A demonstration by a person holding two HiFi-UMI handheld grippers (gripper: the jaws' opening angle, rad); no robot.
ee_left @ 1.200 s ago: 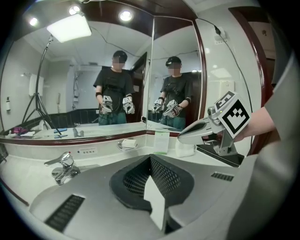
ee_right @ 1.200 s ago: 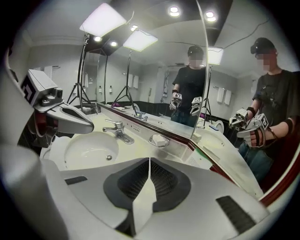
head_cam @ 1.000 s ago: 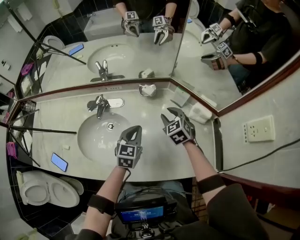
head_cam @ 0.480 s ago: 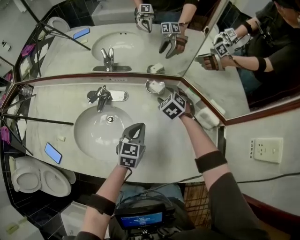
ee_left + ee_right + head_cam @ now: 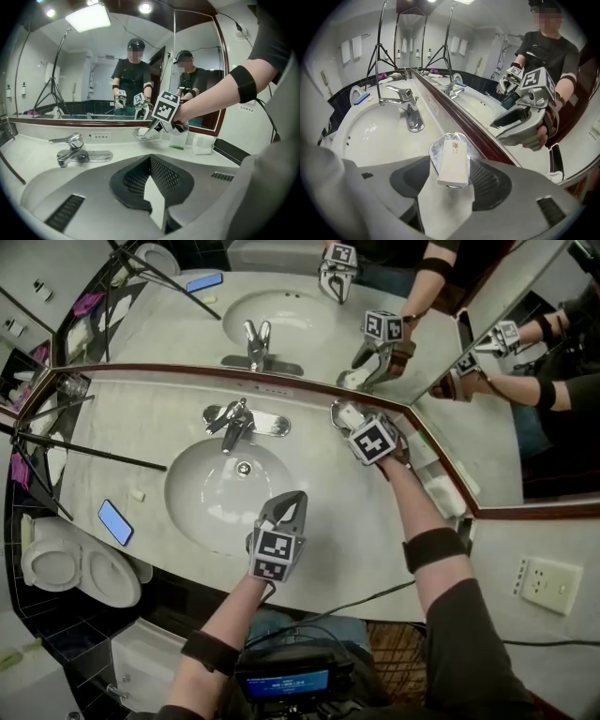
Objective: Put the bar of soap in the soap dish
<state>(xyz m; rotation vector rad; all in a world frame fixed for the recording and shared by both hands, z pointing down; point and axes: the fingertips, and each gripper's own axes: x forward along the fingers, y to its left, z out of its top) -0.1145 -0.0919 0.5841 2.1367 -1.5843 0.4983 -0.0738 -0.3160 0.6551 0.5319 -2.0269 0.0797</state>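
Right gripper is at the soap dish, which sits at 2 o'clock from the basin, close against the mirror's lower edge. Its jaws are spread wide and have just been opening. The bar of soap lies between them on the dish, near end overhanging the rim, pads clear of it. Left gripper is over the basin's 4 o'clock rim, jaws clenched on nothing. Faucet at 12 o'clock.
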